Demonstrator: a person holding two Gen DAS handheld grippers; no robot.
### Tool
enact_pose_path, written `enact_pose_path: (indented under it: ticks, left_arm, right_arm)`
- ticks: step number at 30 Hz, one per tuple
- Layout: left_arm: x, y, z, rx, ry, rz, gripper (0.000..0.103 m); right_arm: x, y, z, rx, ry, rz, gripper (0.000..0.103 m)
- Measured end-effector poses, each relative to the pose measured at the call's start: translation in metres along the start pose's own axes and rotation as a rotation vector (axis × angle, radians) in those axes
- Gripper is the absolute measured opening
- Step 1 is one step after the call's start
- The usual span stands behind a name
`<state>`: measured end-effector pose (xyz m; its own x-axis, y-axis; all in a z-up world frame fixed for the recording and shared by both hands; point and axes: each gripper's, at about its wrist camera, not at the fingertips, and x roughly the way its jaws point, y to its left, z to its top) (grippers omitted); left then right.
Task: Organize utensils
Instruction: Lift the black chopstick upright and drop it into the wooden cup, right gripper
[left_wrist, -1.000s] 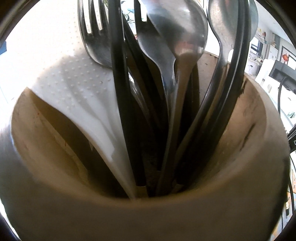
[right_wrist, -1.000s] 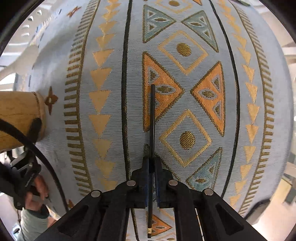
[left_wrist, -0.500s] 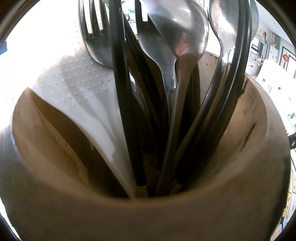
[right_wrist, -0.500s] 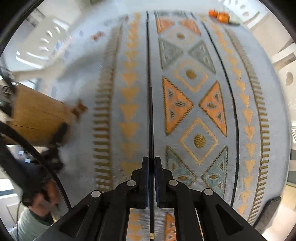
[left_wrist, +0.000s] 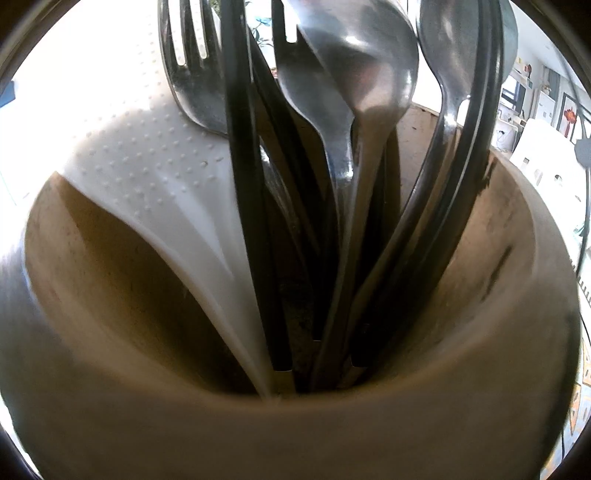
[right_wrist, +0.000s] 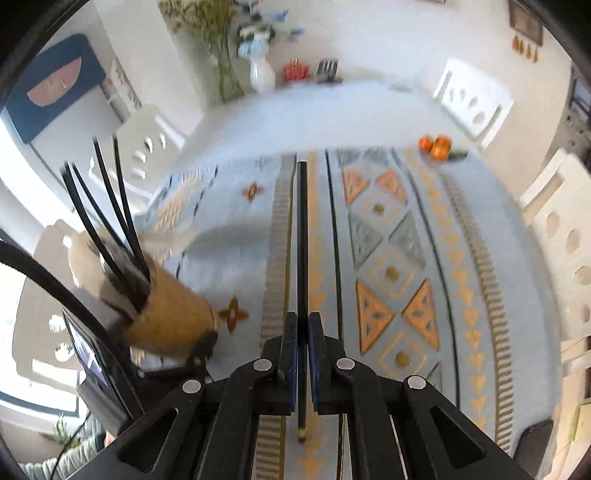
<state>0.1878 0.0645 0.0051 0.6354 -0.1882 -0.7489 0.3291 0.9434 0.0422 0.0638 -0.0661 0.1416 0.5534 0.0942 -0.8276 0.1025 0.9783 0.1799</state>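
Chopstick beside crowded wooden holder

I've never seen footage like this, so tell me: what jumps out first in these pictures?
In the left wrist view, a wooden holder fills the frame, crammed with forks, spoons and black handles. In the right wrist view, the right gripper pinches a thin black chopstick above a patterned tablecloth.
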Motion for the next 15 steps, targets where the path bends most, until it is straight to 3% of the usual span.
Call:
enact_pose_path:
  ticks: [6, 15]
  left_arm:
    - [-0.001, 0.008, -0.002, -0.008, 0.0, -0.002, 0.103]
    - [-0.001, 0.007, -0.002, -0.012, -0.019, 0.01, 0.103]
  right_arm:
    - [-0.031, 0.004, 0.028, 0.015, -0.136, -0.024, 0.005]
    - [-0.104, 0.028, 0.09, -0.004, -0.389, 0.021, 0.005]
